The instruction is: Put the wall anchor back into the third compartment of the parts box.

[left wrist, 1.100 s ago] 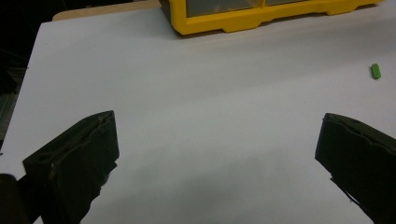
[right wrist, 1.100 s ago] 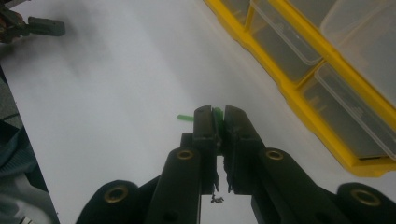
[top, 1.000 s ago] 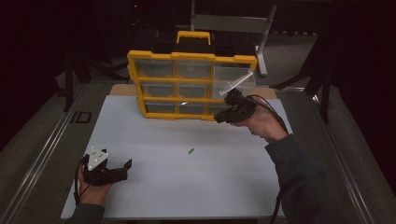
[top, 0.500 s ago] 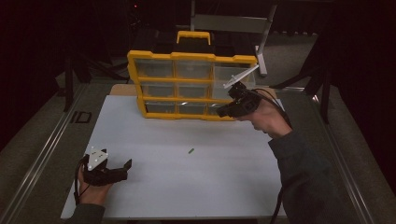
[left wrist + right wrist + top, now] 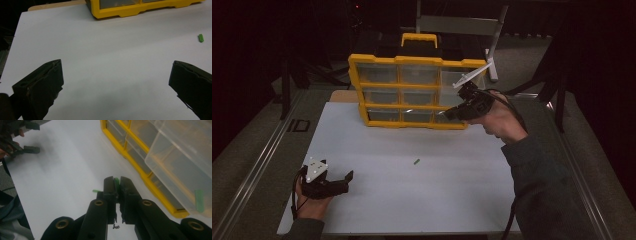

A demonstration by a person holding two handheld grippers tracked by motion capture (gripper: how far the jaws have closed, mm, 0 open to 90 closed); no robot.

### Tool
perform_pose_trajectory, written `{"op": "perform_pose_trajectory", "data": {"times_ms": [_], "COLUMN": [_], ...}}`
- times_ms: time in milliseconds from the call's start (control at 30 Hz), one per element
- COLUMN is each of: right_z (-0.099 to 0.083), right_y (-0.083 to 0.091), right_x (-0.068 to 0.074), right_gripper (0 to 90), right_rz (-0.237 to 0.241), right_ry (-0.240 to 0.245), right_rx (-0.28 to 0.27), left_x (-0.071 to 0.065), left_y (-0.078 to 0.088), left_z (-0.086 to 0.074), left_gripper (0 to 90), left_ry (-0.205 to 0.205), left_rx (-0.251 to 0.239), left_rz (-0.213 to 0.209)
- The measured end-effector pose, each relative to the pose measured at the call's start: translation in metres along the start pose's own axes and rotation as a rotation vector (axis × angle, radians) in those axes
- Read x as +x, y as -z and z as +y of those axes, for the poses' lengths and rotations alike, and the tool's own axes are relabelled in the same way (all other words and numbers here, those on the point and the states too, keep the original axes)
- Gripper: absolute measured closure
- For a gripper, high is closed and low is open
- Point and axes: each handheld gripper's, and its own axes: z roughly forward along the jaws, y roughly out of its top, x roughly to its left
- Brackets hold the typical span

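Right tongs (image 5: 116,185), clamped on green piece (image 5: 116,181), now higher beside yellow organizer (image 5: 412,90); left tongs (image 5: 116,82) agape, empty.

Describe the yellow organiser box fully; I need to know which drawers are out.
The yellow organiser box stands upright at the white mat's far edge, slightly tilted. Yellow plastic frame, a handle on top, three rows of three clear drawers. The top right drawer is pulled out; the rest look closed. The right tongs, shut on a small green piece, hover before its lower right corner.
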Motion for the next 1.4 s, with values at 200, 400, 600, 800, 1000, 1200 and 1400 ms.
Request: {"op": "perform_pose_trajectory", "data": {"times_ms": [200, 400, 600, 800, 1000, 1200, 1400], "right_z": [0.003, 0.005, 0.007, 0.01, 0.015, 0.019, 0.023], "right_y": [0.005, 0.011, 0.02, 0.028, 0.039, 0.045, 0.052], "right_x": [-0.003, -0.01, -0.016, -0.02, -0.022, -0.021, -0.024], "right_gripper": [84.0, 84.0, 84.0, 84.0, 84.0, 83.9, 84.0], "right_rz": [-0.002, -0.008, -0.015, -0.022, -0.027, -0.048, -0.104], "right_ry": [-0.011, -0.03, -0.051, -0.069, -0.075, -0.074, -0.082], "right_rx": [-0.012, -0.025, -0.047, -0.074, -0.105, -0.123, -0.143], "left_x": [0.0, 0.0, 0.0, 0.0, 0.0, 0.0, 0.0], "left_y": [0.0, 0.0, 0.0, 0.0, 0.0, 0.0, 0.0], "left_z": [0.0, 0.0, 0.0, 0.0, 0.0, 0.0, 0.0], "left_gripper": [0.1, 0.1, 0.1, 0.1, 0.1, 0.1, 0.1], "left_ry": [-0.001, -0.002, -0.002, 0.0, -0.002, -0.002, -0.002], "left_rx": [0.001, 0.002, 0.002, 0.0, 0.002, 0.002, 0.002], "left_rz": [0.0, 0.0, 0.0, 0.0, -0.001, 0.0, -0.002]}}
